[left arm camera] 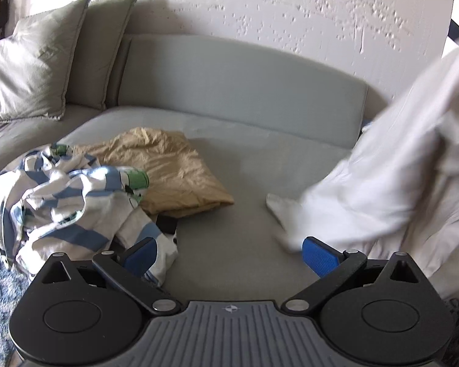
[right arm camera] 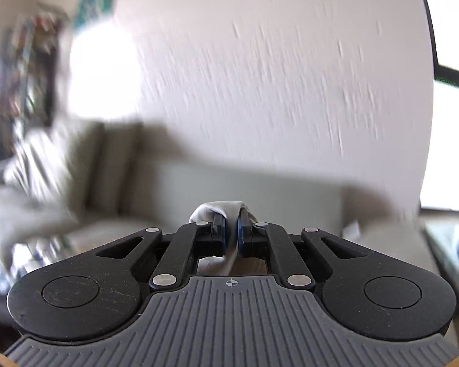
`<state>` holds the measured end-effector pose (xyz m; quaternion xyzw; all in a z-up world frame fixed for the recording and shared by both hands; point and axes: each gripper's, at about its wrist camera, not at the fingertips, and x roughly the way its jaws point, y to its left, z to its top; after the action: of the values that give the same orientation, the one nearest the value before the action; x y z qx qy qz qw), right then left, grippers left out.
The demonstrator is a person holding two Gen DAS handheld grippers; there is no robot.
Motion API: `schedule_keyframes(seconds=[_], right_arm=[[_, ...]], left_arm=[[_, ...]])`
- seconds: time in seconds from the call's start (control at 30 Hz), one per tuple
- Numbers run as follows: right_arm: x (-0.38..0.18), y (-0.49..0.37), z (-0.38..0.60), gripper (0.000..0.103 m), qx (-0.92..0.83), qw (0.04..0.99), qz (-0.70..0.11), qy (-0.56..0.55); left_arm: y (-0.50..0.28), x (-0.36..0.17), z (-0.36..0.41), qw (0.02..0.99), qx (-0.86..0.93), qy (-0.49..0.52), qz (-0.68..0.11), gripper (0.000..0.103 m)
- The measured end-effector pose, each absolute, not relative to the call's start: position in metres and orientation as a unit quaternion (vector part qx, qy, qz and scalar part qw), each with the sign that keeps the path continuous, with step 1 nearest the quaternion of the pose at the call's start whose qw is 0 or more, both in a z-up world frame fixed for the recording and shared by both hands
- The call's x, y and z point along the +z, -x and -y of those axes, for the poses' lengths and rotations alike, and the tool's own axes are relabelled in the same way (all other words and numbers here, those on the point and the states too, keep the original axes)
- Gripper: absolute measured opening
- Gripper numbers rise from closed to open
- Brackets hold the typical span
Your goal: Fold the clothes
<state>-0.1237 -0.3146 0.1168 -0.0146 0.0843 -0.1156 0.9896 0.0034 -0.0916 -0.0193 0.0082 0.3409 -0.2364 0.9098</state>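
One white garment sits pinched inside right hand-held gripper.

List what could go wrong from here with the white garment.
1. The right tongs pinch only a small bunch of the white garment, so the cloth may slip out.
2. Its lower end hangs close to the open left tongs and may snag on a pad.
3. The striped garment and the tan cloth crowd one side of the sofa seat; the white garment could land on them.
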Motion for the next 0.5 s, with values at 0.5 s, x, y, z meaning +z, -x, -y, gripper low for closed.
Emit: schedule_keyframes(seconds=[0.5], right_arm=[[0.216, 0.113, 0.325, 0.007, -0.115, 0.991, 0.045, -0.056]], left_arm=[[-0.002, 0.019, 0.092, 0.925, -0.272, -0.004, -0.267, 0.101]])
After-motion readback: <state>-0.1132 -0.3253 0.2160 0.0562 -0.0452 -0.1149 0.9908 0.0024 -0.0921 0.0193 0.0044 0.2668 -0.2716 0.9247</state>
